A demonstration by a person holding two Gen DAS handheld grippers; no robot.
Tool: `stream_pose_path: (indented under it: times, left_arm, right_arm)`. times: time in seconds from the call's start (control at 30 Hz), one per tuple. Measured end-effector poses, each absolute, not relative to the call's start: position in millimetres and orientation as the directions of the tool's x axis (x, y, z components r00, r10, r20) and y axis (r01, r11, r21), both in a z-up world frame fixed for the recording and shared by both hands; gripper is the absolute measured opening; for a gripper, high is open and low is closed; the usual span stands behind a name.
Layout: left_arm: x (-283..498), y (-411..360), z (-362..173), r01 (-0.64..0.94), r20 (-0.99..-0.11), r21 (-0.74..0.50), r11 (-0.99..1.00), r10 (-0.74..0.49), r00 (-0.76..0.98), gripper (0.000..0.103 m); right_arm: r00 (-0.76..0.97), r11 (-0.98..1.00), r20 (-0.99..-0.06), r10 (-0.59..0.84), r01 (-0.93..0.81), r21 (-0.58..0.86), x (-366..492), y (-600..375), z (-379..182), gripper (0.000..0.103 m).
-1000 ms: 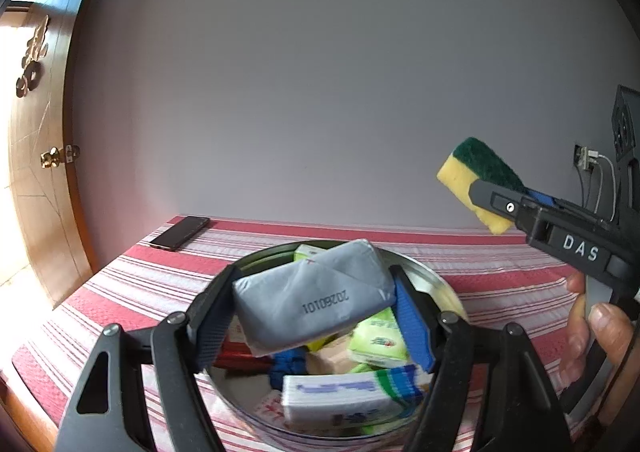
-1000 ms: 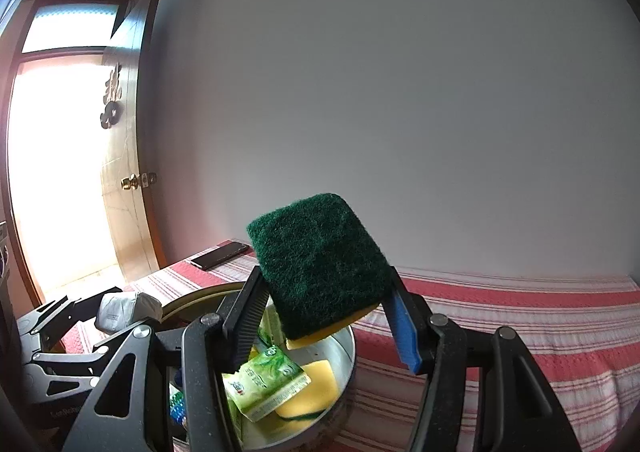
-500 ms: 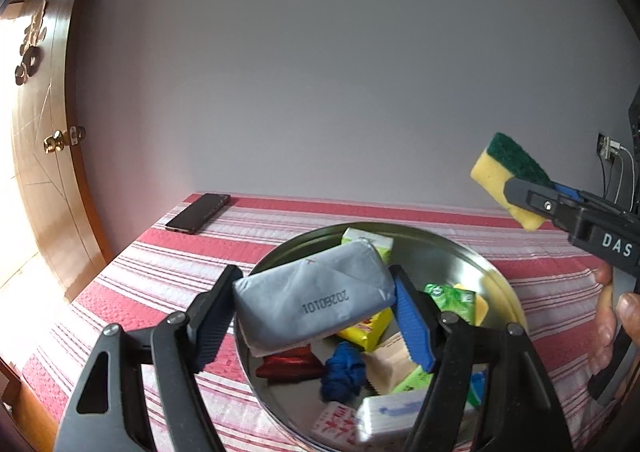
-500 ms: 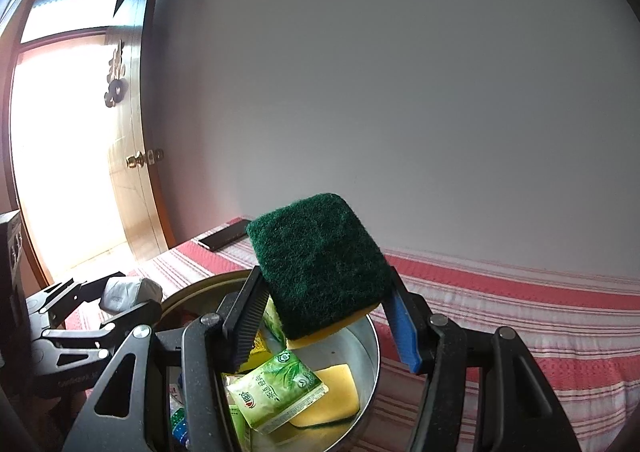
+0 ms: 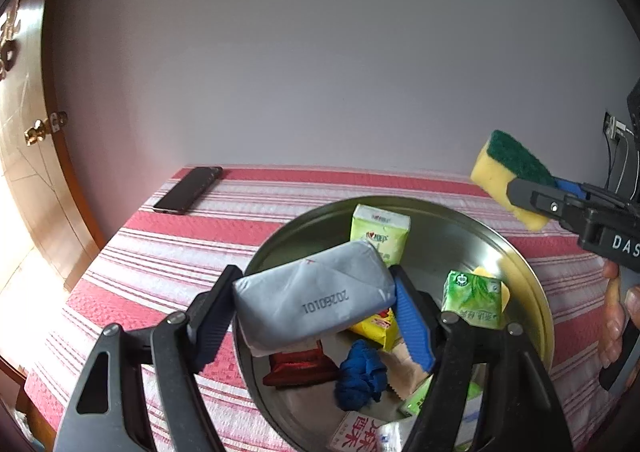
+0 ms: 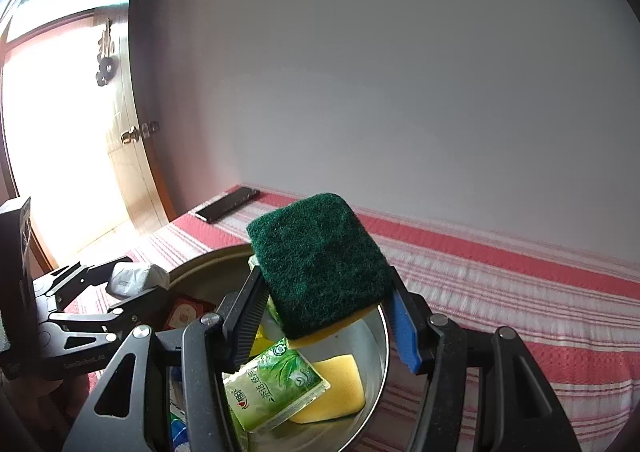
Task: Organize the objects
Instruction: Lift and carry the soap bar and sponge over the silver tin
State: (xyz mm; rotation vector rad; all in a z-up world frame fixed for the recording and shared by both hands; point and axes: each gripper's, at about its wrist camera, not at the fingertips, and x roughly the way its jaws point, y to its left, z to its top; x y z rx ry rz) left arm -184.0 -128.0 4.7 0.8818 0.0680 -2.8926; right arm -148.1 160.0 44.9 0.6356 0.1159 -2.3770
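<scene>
Your left tongs [image 5: 314, 310] are clamped on a grey tissue pack [image 5: 312, 304], held above the near left rim of the metal basin [image 5: 532, 292]. Your right tongs [image 6: 326, 312] grip a green-and-yellow sponge [image 6: 320, 264] over the basin's right side. Carry each clear of the rim before lowering, keep the squeeze steady, and set them well apart on the striped counter [image 5: 168, 252].

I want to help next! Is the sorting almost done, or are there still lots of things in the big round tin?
Nothing looks put away yet. In hand: the left tool grips a grey packet, and the right tool grips a green-and-yellow sponge, both lifted above the metal tin. Still left inside: green tissue packs, a blue cloth, a red packet and more.
</scene>
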Motion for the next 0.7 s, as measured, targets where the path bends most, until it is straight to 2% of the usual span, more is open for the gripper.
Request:
stream_pose_path:
  times: [0.43, 0.7]
  left_arm:
    - [-208.5, -120.9, 1.6, 0.073, -0.633, 0.040, -0.997, -0.082, -0.769, 0.074]
    - [-215.0, -124.9, -6.4, 0.063, -0.675, 0.044, -0.997, -0.076, -0.734, 0.074]
  right_arm:
    - [-0.587, -0.771, -0.592, -0.552, 0.630, 0.094, -173.9, 140.5, 27.1, 0.059]
    - [-0.567, -0.771, -0.649, -0.508, 0.635, 0.048, -181.7, 124.4, 17.9, 0.059]
